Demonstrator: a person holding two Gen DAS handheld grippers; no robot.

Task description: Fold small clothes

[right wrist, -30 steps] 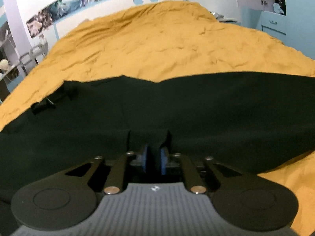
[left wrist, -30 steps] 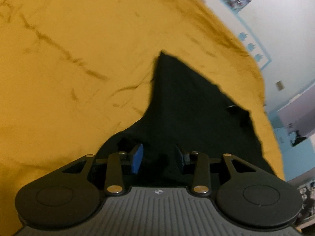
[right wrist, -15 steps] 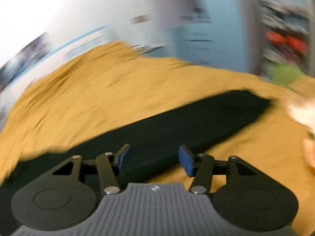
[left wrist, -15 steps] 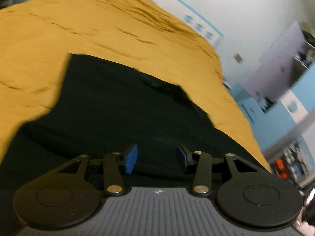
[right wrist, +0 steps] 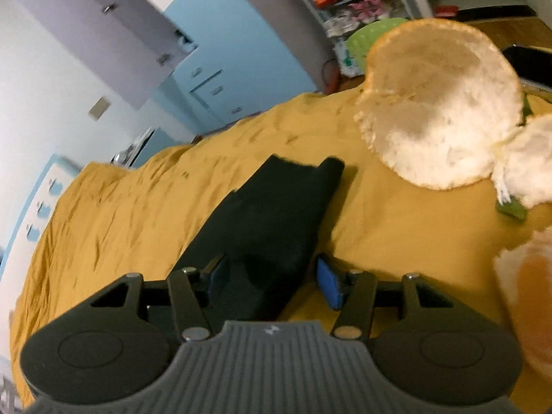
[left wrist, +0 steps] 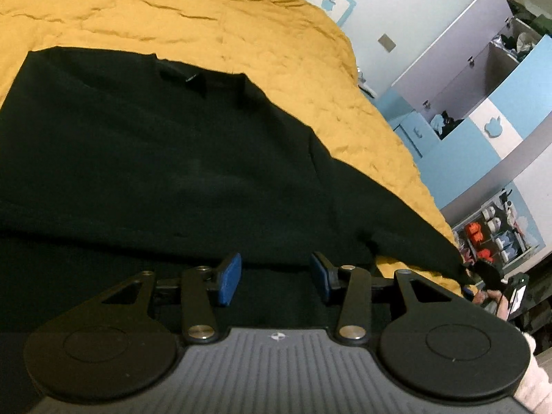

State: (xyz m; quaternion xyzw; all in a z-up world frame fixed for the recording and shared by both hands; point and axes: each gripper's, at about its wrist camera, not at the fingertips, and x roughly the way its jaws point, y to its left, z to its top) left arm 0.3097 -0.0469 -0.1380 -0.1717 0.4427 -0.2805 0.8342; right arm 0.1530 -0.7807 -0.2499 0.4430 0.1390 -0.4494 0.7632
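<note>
A black garment (left wrist: 165,158) lies spread flat on the mustard-yellow bedspread (left wrist: 172,17). Its collar with a small tag is at the far edge, and one sleeve runs off to the right. My left gripper (left wrist: 274,277) is open and empty just above the garment's near part. In the right wrist view the end of a black sleeve (right wrist: 276,207) lies on the bedspread (right wrist: 120,214). My right gripper (right wrist: 272,279) is open, its blue pads on either side of the sleeve, holding nothing.
A fluffy white cushion or plush (right wrist: 438,103) lies on the bed to the right of the sleeve, with another white piece (right wrist: 528,162) beside it. Blue and grey cabinets (left wrist: 483,86) and a cluttered shelf (left wrist: 493,238) stand beyond the bed's right edge.
My right gripper has opened, let go of the black fabric and swung right toward the sleeve end. My left gripper has turned toward the collar side and stays open.
</note>
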